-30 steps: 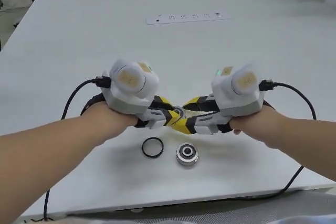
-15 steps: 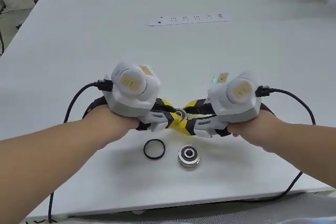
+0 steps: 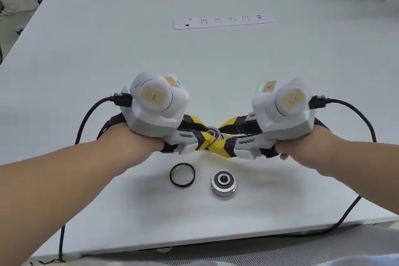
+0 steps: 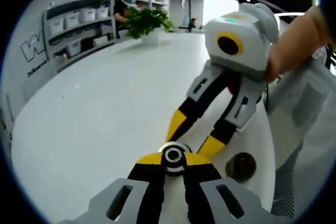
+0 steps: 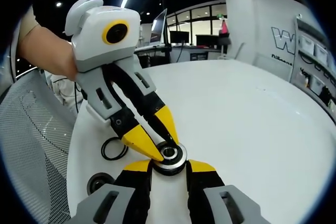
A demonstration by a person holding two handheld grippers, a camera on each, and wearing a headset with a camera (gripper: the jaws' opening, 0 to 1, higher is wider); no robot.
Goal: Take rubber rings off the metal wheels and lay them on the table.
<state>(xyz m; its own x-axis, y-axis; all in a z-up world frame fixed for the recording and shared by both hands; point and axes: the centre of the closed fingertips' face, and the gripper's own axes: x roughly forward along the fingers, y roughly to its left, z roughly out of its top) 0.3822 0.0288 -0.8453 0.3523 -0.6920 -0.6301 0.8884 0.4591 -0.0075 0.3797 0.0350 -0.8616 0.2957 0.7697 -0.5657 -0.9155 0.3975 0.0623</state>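
Observation:
My two grippers meet tip to tip above the table's near edge, both on one small metal wheel (image 3: 214,134). My left gripper (image 4: 173,160) is shut on the wheel (image 4: 173,155). From the opposite side my right gripper (image 5: 169,167) grips the same wheel (image 5: 169,156), which has a black rubber ring around its rim. On the table below them lies a loose rubber ring (image 3: 182,175), also seen at the ring (image 5: 114,148). A bare metal wheel (image 3: 222,182) lies beside it.
A white power strip (image 3: 222,21) lies far back on the white table (image 3: 93,48). Black cables (image 3: 84,126) run from both grippers toward the near edge. A potted plant (image 4: 147,22) stands at a far corner.
Both grippers stay joined on the wheel in the same place. Only the head camera has shifted slightly.

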